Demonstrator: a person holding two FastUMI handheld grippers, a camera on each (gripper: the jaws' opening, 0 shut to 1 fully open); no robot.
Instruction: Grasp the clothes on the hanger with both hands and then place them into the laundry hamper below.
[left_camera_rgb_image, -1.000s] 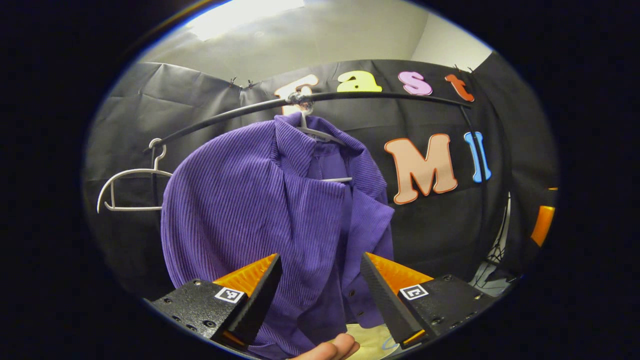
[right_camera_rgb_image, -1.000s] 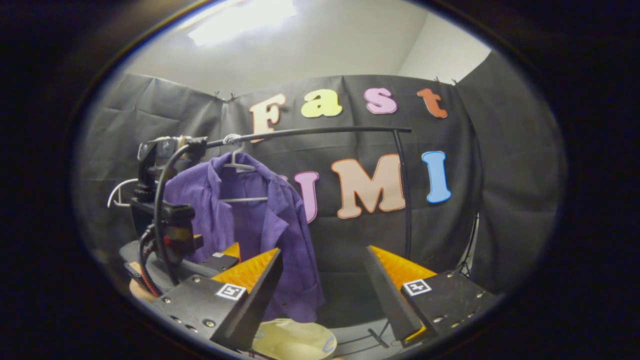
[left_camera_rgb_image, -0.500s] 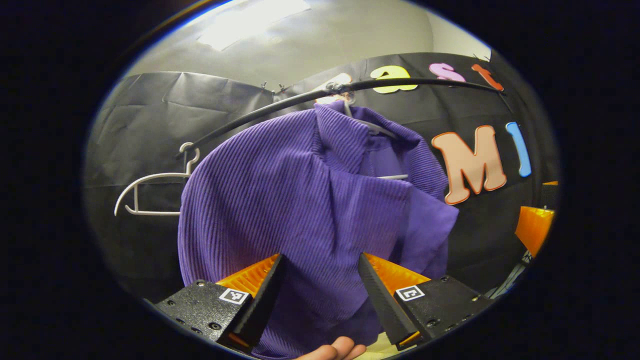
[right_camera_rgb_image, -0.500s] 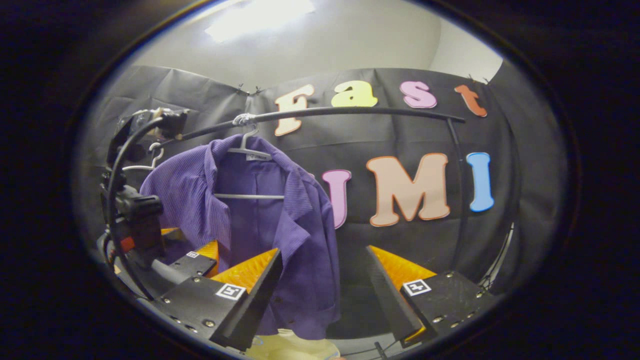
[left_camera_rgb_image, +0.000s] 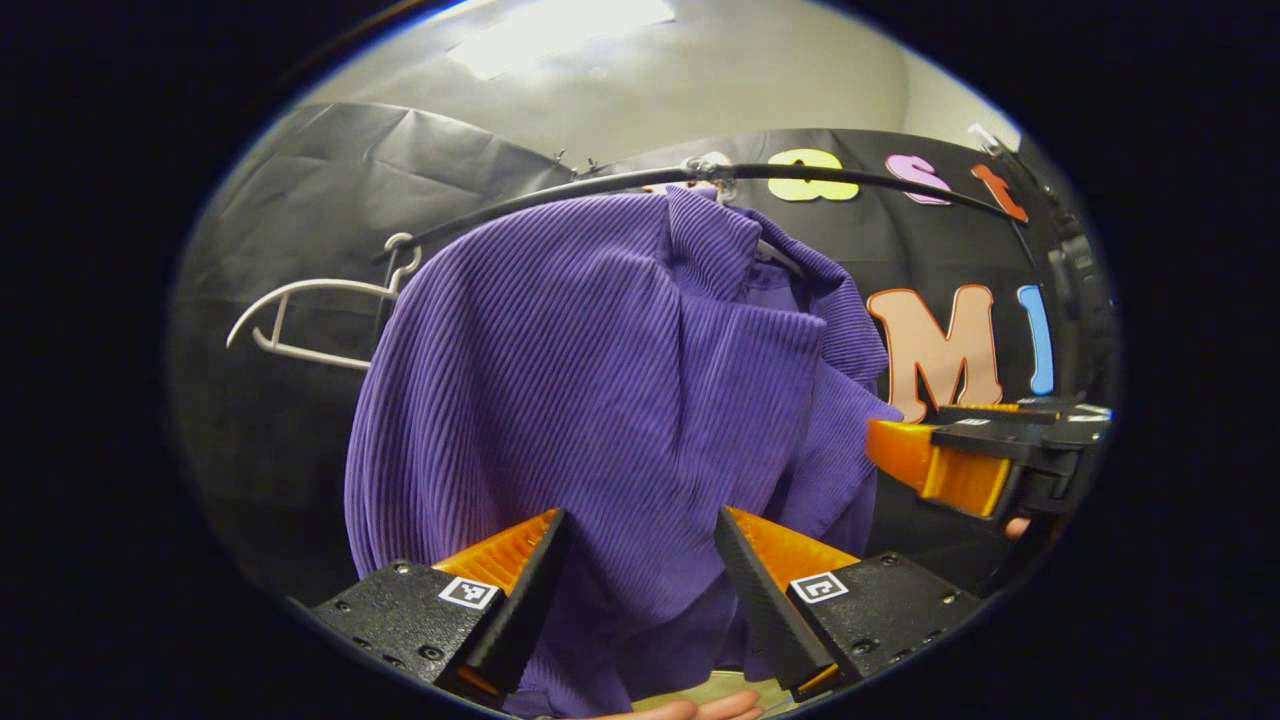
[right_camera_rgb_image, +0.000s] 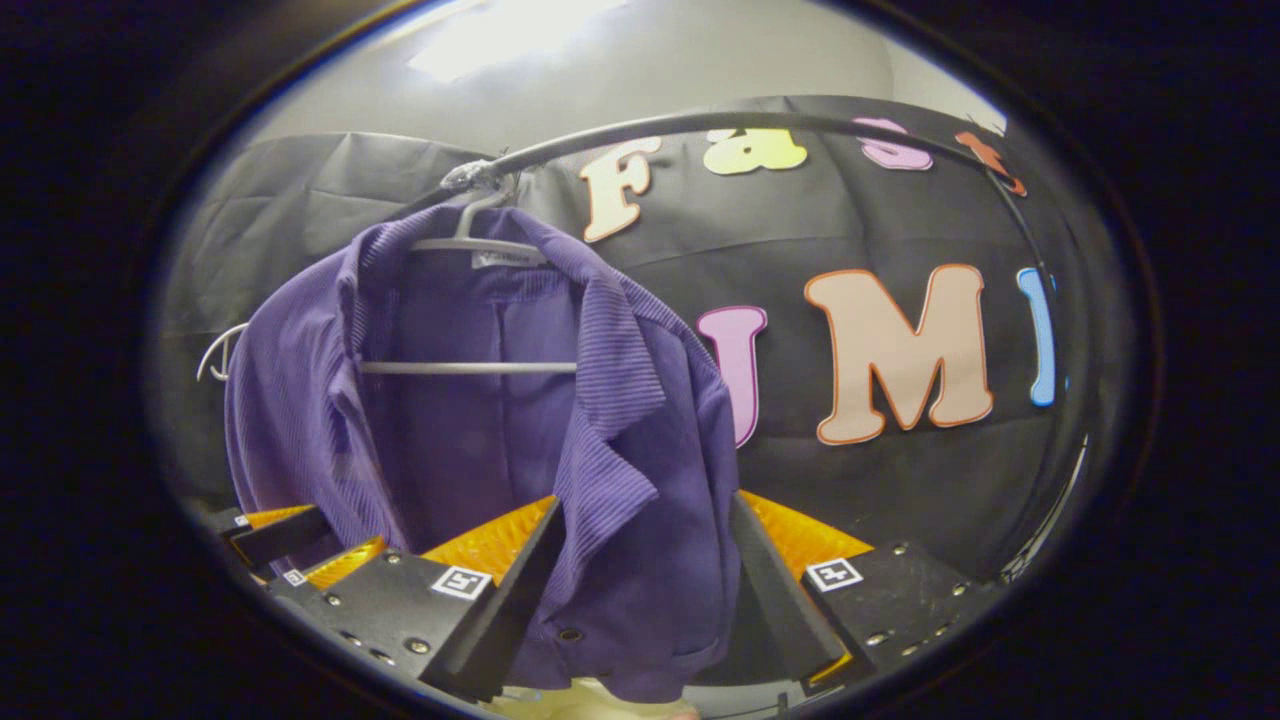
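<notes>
On the far left of the left gripper view a bare hanger (left_camera_rgb_image: 300, 315) hangs on the rail (left_camera_rgb_image: 560, 190), and beside it the shirt (left_camera_rgb_image: 600, 380) looms much larger than it did a second ago: I have brought my left gripper (left_camera_rgb_image: 640, 570) in until the ribbed shoulder panel spreads across the gap between its fingers. Those fingers stand wide apart with cloth between them but not pinched, so I hold nothing there yet. A fingertip of my hand (left_camera_rgb_image: 700, 708) peeks in at the bottom edge. Further right, my right gripper (left_camera_rgb_image: 950, 465) has come into sight at the shirt's far edge, where half a second back only a sliver of it showed. In the right gripper view the shirt (right_camera_rgb_image: 480, 400) sits on its own hanger (right_camera_rgb_image: 470, 368), the front placket and collar now close, and the hem flap has slid in between the open fingers of the right gripper (right_camera_rgb_image: 640, 590); they too are spread wide and press on nothing. I judge both approaches about finished, one gripper on each side of the garment, so closing both comes next, then lifting it off. A pale sliver under the hem may be the hamper (right_camera_rgb_image: 590, 695), but I cannot tell for sure.
</notes>
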